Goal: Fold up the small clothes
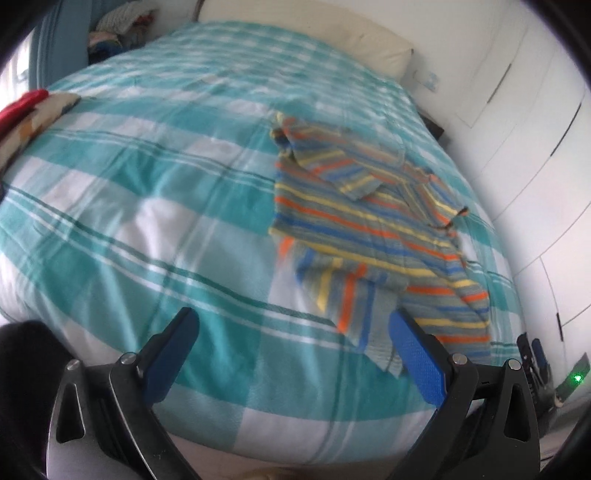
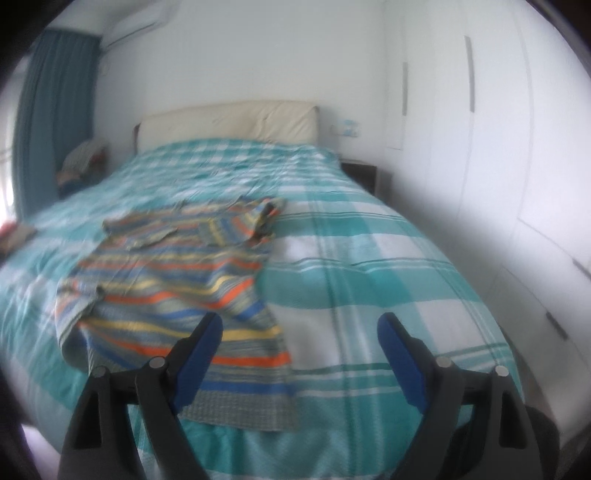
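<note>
A small striped sweater in orange, blue, yellow and grey lies spread on the teal-and-white checked bed cover, one sleeve folded across its body. My left gripper hovers open above the cover just left of the sweater's near edge, nothing between its blue pads. In the right wrist view the same sweater lies at lower left. My right gripper stands open above the cover; its left finger overlaps the sweater's hem in the view, and nothing is gripped.
A cream headboard stands at the far end of the bed. White wardrobe doors line the right side. A pile of clothes lies at the far left corner, red and patterned fabric at the left edge. The other gripper shows at lower right.
</note>
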Tool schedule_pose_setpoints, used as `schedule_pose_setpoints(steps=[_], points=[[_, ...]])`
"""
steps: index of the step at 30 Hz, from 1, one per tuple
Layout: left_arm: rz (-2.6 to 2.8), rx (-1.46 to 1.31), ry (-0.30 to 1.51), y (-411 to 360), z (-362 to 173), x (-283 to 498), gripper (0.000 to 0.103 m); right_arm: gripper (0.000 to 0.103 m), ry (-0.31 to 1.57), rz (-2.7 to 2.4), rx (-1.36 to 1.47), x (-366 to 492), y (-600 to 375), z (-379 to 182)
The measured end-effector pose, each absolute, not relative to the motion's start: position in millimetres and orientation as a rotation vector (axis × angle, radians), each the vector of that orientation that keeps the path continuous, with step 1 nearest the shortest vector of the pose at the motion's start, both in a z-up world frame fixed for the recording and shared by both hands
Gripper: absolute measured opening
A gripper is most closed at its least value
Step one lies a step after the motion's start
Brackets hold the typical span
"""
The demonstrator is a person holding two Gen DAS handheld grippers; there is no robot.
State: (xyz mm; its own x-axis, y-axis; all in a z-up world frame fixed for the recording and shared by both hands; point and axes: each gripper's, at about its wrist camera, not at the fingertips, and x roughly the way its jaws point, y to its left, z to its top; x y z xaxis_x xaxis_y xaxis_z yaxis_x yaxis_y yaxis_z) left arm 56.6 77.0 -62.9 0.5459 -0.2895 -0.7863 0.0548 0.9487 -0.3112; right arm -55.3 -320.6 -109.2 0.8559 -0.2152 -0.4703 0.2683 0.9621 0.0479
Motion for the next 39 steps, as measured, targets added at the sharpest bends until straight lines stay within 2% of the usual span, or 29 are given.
schedule_pose_setpoints(steps=[6,11,12,13,14,21,23,24,25,29,35,39], points=[[-0.323,-0.275,1.110,10.6,-87.0,97.3,0.102,0.088,0.528,-0.248,0.184,-44.0,-333.6,-116.0],[-0.076,-0.059,1.145,-43.6,-106.9,161.4,0.101,0.088,0.531,-0.213,0.108,-40.6,-317.2,-117.6],[-0.033,-0.015,1.157,-48.6,-114.9,165.9,0.095,0.088,0.529,-0.210,0.093,-41.1,-314.7,-117.7],[-0.021,0.016,1.179,-48.9,-122.2,164.0,0.080,0.088,0.525,-0.210,0.080,-42.7,-312.8,-117.5],[-0.031,0.030,1.194,-44.3,-126.1,158.4,0.076,0.088,0.519,-0.212,0.069,-44.8,-312.2,-117.0],[0.170,0.092,1.119,96.4,-91.0,67.9,0.077,0.088,0.524,-0.231,0.125,-44.8,-326.5,-119.5],[0.186,0.050,1.098,125.1,-81.5,54.5,0.080,0.088,0.552,-0.205,0.166,-35.5,-331.2,-122.9],[0.142,0.002,1.091,132.3,-78.6,50.7,0.085,0.088,0.566,-0.187,0.190,-31.1,-334.5,-124.1],[0.086,-0.045,1.091,132.7,-78.6,49.9,0.088,0.088,0.580,-0.163,0.225,-27.7,-339.6,-124.7],[-0.165,-0.163,1.101,87.6,-93.0,61.4,0.088,0.088,0.673,-0.081,0.407,-17.5,-379.1,-127.1],[-0.172,-0.042,1.152,-3.3,-117.2,107.4,0.091,0.088,0.727,-0.081,0.372,-32.7,-389.7,-125.0],[-0.021,0.120,1.142,-1.3,-122.6,109.3,0.091,0.088,0.722,-0.079,0.366,-35.9,-379.7,-130.1]])
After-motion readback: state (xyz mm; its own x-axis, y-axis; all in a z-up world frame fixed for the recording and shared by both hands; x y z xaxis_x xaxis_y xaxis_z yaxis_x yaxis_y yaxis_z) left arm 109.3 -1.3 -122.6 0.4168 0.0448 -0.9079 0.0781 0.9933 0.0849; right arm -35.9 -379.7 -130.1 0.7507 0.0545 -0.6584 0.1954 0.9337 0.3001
